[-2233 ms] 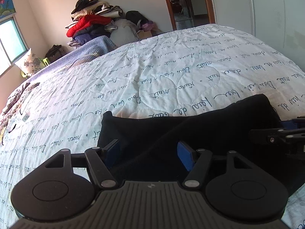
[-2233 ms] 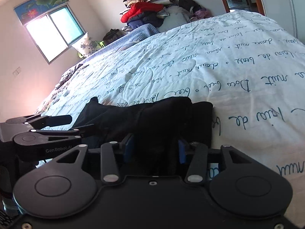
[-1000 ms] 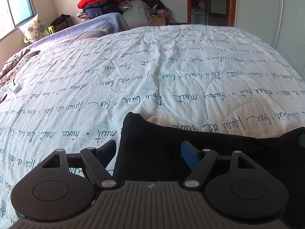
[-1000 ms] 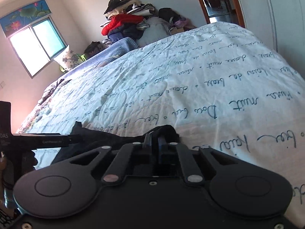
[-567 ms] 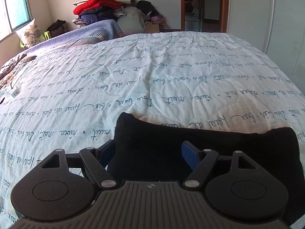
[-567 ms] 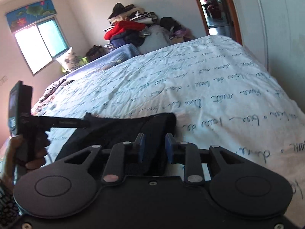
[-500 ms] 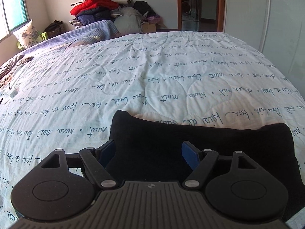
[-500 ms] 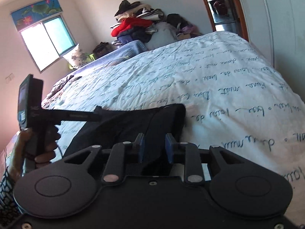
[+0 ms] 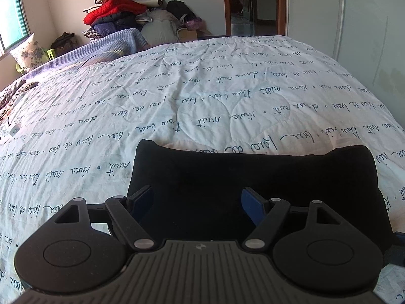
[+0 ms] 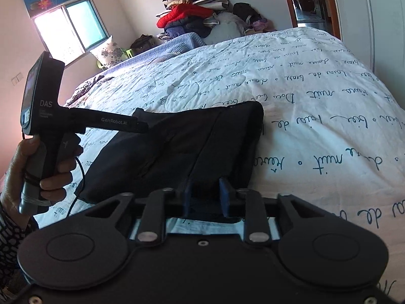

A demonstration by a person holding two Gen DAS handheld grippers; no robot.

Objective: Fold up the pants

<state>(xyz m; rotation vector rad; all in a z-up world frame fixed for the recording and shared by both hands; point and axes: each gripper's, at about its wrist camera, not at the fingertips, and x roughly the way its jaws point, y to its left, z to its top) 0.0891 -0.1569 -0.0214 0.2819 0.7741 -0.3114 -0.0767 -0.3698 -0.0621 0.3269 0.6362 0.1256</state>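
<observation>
The black pants (image 9: 253, 177) lie folded into a compact rectangle on the white quilt with blue script (image 9: 177, 96). They also show in the right wrist view (image 10: 189, 147). My left gripper (image 9: 197, 200) is open and empty, held above the near edge of the pants. It shows from the side in the right wrist view (image 10: 141, 126), above the pants' left part. My right gripper (image 10: 206, 197) is partly open, its blue pads on either side of the pants' near edge without pinching the cloth.
A pile of clothes with a red jacket (image 9: 114, 12) stands beyond the bed's far end. A blue blanket (image 9: 114, 43) and a floral pillow (image 9: 27, 50) lie at the far left. A doorway (image 9: 245, 2) and a white wardrobe (image 9: 354, 25) are at the right.
My right gripper was shut on the pants' edge a second ago and has opened partly. Both grippers have lifted and pulled back. The pants stay folded on the quilt.
</observation>
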